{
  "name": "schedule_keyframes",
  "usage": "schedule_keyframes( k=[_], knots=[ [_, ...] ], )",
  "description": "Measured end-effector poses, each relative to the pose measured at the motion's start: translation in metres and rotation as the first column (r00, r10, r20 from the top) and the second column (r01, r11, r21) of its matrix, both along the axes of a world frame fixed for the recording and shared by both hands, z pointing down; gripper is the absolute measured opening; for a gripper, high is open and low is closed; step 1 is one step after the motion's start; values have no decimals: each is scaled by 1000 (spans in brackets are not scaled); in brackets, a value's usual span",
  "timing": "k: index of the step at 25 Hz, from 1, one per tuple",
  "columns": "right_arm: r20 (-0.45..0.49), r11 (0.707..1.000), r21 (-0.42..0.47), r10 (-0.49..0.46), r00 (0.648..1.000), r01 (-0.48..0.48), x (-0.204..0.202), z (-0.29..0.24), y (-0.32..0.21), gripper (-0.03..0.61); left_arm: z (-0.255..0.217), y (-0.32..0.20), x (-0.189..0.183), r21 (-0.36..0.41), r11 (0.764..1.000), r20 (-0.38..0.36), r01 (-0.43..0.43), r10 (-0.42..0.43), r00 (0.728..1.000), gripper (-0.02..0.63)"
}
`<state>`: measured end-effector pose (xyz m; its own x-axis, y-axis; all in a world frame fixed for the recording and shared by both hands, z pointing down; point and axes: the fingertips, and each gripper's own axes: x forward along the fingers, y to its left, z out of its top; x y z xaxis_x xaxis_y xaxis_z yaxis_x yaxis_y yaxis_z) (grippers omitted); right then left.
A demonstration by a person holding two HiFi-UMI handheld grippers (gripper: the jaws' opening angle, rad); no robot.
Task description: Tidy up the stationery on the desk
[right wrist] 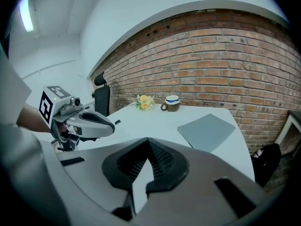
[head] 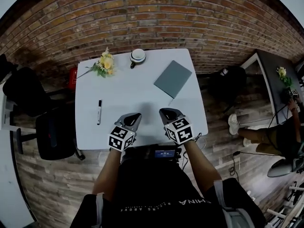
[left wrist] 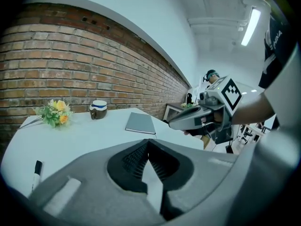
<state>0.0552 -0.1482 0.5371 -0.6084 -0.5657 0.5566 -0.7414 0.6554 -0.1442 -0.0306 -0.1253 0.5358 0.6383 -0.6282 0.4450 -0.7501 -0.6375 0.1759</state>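
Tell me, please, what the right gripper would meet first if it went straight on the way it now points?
Most likely the bare table just ahead: the right gripper tilts downward, its shut jaws aimed at white surface left of the notebook. Depth is hard to judge.

Office: white desk (head: 137, 103), swivel chair (head: 54, 132)

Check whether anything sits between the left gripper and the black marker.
Nothing visible does. Only bare table separates the left gripper from the marker lying to its left; flowers, mug and notebook sit farther back.
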Motion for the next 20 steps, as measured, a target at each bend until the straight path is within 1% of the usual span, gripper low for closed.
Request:
schedule_keyframes(
  k=[2, 5, 11, 16, 20],
  knots=[
    [6, 1000, -5, 1, 1000, -1, -3, 1, -4, 9, 3, -2, -3, -9, 1000, -3, -2, 2, 1000, 12],
    [14, 1000, -1, 18, 1000, -18, -9, -1, -11, 9, 2, -8, -6, -13, 1000, -7, -27, 27, 1000, 12],
    [29, 998, 10, 68, 997, -68, -23, -11, -16, 9, -6, -20, -18, -11, 998, -42, -69, 69, 997, 12],
    [25, 994, 18, 106, 994, -106, -23, -17, -19, 9, -11, -27, -21, -11, 996, -65, -94, 93, 994, 12],
    [21, 992, 19, 124, 992, -124, -23, -17, -20, 9, -8, -26, -21, -14, 994, -65, -112, 111, 992, 12]
  ],
)
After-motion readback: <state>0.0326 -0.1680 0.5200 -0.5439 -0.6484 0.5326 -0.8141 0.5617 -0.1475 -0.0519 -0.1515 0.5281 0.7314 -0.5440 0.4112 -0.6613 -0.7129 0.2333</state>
